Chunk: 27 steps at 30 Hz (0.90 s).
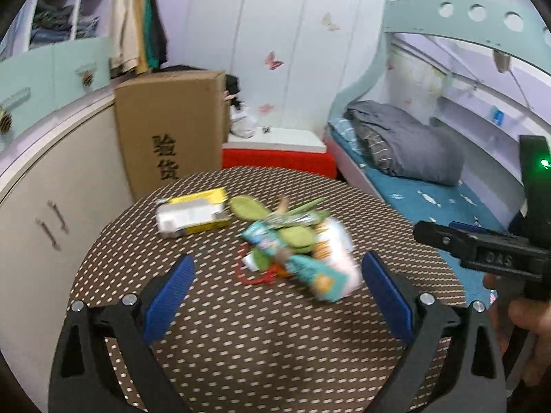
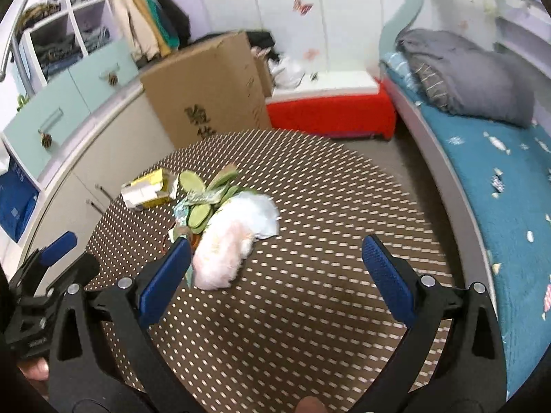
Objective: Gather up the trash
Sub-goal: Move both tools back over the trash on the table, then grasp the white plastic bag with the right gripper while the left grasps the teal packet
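Blue-padded fingers of the left gripper (image 1: 277, 277) frame the near half of the round worktop (image 1: 261, 361), spread wide with nothing between them. Just ahead of that gap, and a little toward its right finger, lies the trash pile (image 1: 299, 251): green oval slices, crumpled teal and white wrappers, a thin green stalk and something red underneath, though motion blur makes the smaller pieces hard to name. A flattened yellow carton (image 1: 193, 215) sits apart from the pile, further toward the far left edge of the worktop.

The right gripper (image 2: 277, 265) is likewise released and holds nothing. From its camera the pile (image 2: 227, 227) sits off to the left, with a pale, fluffy wad at its near end lying just beside the gripper's left finger; the yellow carton (image 2: 149, 189) is beyond it, near the left edge. The heap's long axis appears to run from the near side away toward the carton.

Judging by this, the left gripper is the better lined up: the pile is nearly centred in front of its jaws, so a short forward reach should bracket the nearest wrapper. The right gripper would have to swing leftward first. Loose slices may scatter if the pile is pushed rather than pinched.
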Available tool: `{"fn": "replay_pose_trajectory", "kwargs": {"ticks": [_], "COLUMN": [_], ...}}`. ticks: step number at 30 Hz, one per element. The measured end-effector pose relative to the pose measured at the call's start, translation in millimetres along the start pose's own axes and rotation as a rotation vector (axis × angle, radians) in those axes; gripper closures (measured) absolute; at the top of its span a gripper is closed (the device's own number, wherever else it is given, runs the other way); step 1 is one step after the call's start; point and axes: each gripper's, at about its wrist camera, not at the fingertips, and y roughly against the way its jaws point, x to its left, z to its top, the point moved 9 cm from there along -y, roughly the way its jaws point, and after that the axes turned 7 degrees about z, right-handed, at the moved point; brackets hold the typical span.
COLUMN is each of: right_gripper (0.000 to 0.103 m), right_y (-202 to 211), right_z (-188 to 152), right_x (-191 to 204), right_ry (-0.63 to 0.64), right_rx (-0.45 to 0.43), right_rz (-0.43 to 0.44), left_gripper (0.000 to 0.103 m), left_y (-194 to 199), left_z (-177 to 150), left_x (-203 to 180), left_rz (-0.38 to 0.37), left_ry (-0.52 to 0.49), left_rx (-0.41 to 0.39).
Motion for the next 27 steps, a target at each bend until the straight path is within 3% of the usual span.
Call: {"fn": "replay_pose_trajectory", "kwargs": {"ticks": [4,7,9,11,14,21,27], "right_gripper": [0.009,0.028,0.051,0.055,0.071,0.073,0.071], "right_y": [-37.8,-65.5,-81.0,-83.9,-73.1,-39.8,-29.4], "right_z": [0.8,-3.9,-11.4,-16.6,-19.7,-29.8,-37.8], "right_x": [9.0,17.7,17.8,18.6,17.3,-10.7,-22.3], "right_ry": [-0.006,0.002,0.0,-0.017,-0.018,-0.01,-0.003], "right_rx": [0.063,0.131,0.174,0.171,0.146,0.11,0.117], "right_rz": [0.035,0.065,0.066,0.092,0.112,0.039,0.029], "left_gripper": [0.008,0.008,0.008,0.008,0.008,0.008,0.008], "left_y": [-12.0,-17.3,-21.0,-24.3,-32.2,-66.7,-98.1], "left_z": [-14.7,-21.7,-24.4,-24.7,-24.7,-22.4,-17.1], "left_x": [23.3,30.4,31.9,29.7,22.6,-8.1,-30.3], "left_rz": [0.032,0.047,0.051,0.051,0.043,0.02,0.006], "left_ry": [0.033,0.04,0.041,0.034,0.021,-0.028,-0.048], "left_rx": [0.041,0.061,0.071,0.076,0.09,0.131,0.163]}}
